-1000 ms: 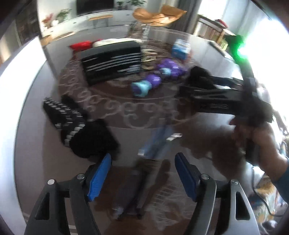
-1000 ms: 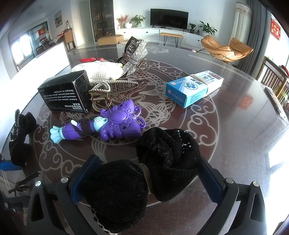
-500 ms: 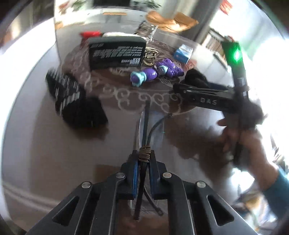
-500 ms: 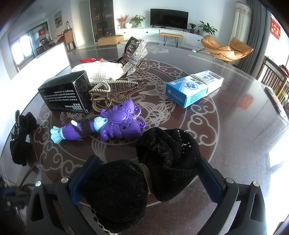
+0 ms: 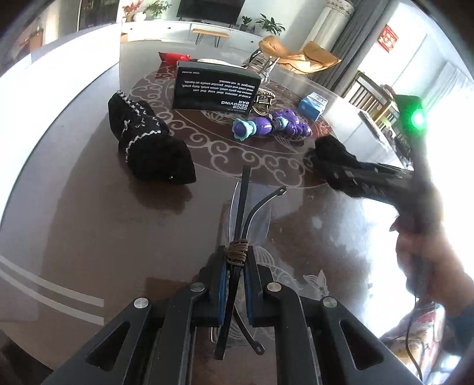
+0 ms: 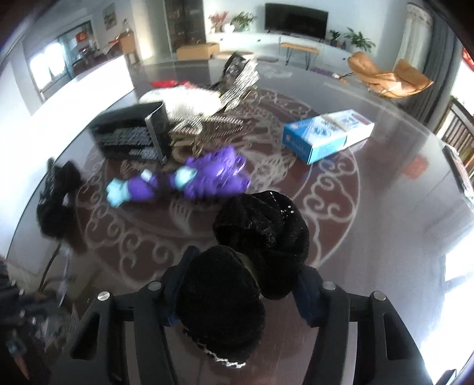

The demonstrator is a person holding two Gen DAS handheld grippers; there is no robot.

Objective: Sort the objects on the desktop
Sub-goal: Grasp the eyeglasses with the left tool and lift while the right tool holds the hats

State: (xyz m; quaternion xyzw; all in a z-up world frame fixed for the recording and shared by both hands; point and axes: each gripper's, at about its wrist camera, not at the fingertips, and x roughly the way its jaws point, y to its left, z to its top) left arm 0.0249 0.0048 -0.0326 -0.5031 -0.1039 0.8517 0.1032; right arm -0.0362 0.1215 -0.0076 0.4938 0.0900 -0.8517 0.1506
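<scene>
Your left claw [image 5: 234, 284] is pointing steeply down, clamped tight on a folded pair of glasses [image 5: 241, 237] (thin dark arms, clear lenses) just above the glossy patterned table [image 5: 89, 225]. Your right claw [image 6: 234, 296] is closing around a fuzzy black hair bow [image 6: 246, 266] lying on the table, with a purple toy [image 6: 204, 180] just beyond and a black box [image 5: 214, 88] farther back.

home living room | television [image 6: 296, 16], orange lounge chair [image 6: 388, 78], houseplants [image 6: 360, 38]
</scene>
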